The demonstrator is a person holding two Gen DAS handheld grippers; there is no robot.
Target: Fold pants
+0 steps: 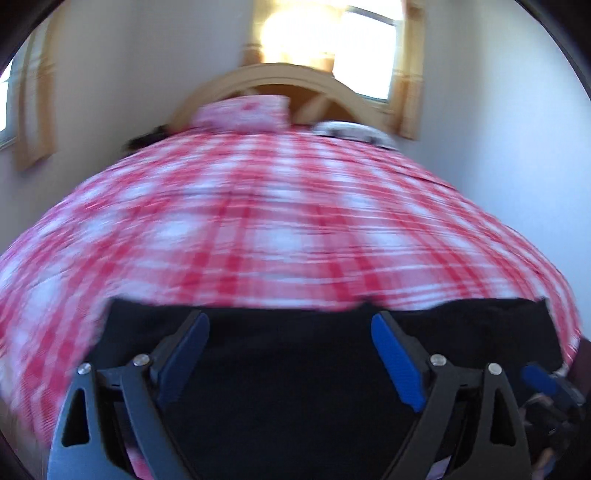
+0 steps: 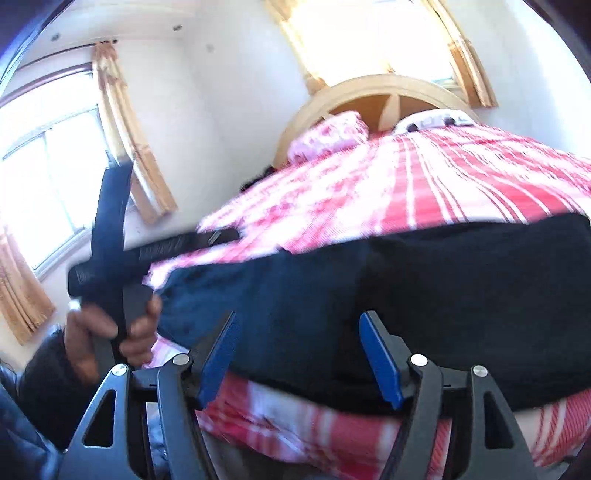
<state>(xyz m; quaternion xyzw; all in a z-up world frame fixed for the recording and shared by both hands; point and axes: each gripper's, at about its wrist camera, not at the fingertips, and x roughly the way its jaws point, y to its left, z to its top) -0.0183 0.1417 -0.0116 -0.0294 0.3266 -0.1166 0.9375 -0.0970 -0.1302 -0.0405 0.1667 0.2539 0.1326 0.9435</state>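
Dark pants [image 1: 295, 369] lying on my red-checked bed [image 1: 258, 221].
My left gripper [image 1: 290, 328] and right gripper [image 2: 297, 332] hover over the pants, jaws apart, gripping nothing.

Blown-out window [image 1: 328, 33] glare, motion blur

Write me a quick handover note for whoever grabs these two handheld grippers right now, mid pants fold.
Left gripper: jaws wide open, nothing between the pads, hovering over the dark fabric.
Right gripper: jaws open, not clamped, above the near edge of the cloth.
Dark navy fabric pants: lying flat across the near end of the red-and-white checked bedspread, in a broad band.
Done: pants appear laid down and released; how many folds are in cannot be told.
Left: probably re-grip an end and fold again, then smooth.
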